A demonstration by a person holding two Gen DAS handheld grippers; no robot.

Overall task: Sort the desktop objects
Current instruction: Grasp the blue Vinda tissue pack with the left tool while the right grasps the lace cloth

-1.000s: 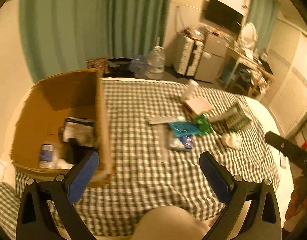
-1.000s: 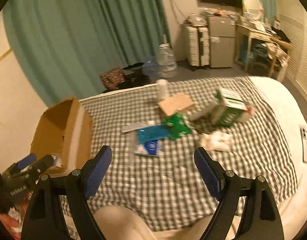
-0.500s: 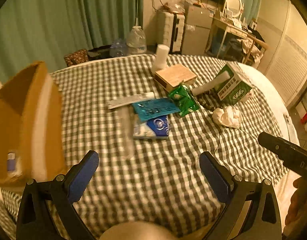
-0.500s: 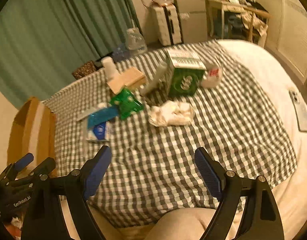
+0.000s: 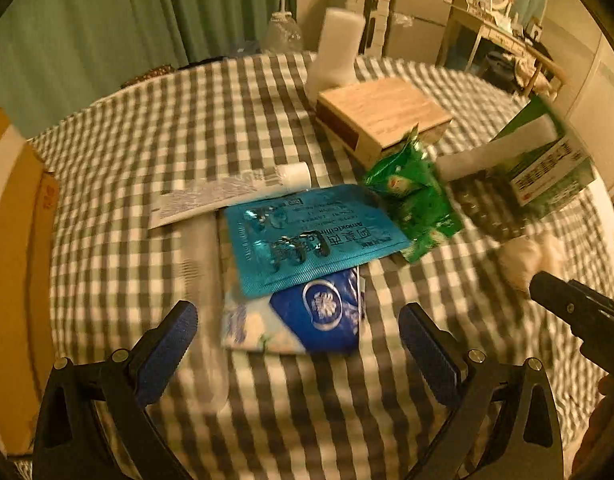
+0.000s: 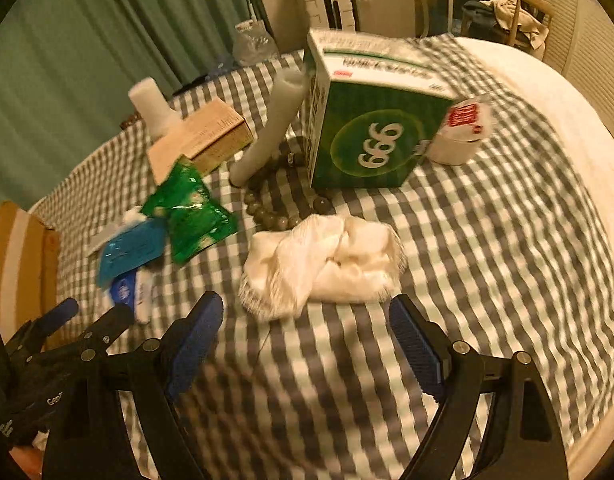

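Both claws, left (image 5: 298, 338) and right (image 6: 306, 330), gape empty; cardboard box (image 5: 11, 240) contents hidden.

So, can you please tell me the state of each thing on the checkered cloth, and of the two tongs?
Left tongs: open, empty, above the tissue pack.
Right tongs: open, empty, near the white cloth.
Tissue pack: flat, partly under the blister pack.
Blister pack: flat, some pockets torn open.
Green sachet: lying flat, crinkled.
White cloth: crumpled.
Green box: standing, print upside down.
Wooden box: closed.
Bead bracelet: lying beside the green box.
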